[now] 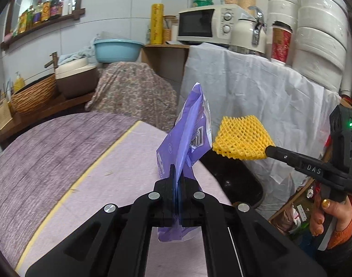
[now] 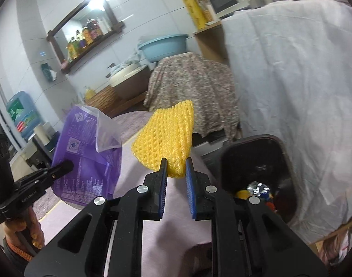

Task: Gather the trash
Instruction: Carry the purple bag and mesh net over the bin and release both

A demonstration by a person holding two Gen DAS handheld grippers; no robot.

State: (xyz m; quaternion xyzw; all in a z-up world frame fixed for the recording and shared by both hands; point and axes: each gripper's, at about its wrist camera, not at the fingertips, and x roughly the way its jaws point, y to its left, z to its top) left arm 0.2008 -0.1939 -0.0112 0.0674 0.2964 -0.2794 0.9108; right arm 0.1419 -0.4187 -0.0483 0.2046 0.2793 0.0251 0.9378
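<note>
My left gripper (image 1: 177,173) is shut on a purple plastic wrapper (image 1: 187,133) and holds it upright above the pinkish table mat (image 1: 120,175). The wrapper also shows in the right wrist view (image 2: 88,152), with the left gripper (image 2: 68,166) at its lower left. My right gripper (image 2: 176,165) is shut on a yellow foam net sleeve (image 2: 166,136). In the left wrist view the sleeve (image 1: 242,140) hangs from the right gripper (image 1: 269,150) above a black trash bin (image 1: 235,184). The bin (image 2: 256,161) stands beside the table and holds some coloured trash.
A white cloth (image 1: 256,92) covers a stand behind the bin, with a microwave (image 1: 205,24), kettle and paper rolls on top. A floral-covered object (image 1: 132,90) and a blue basin (image 1: 117,49) stand further back. A woven basket (image 1: 35,94) sits at the left.
</note>
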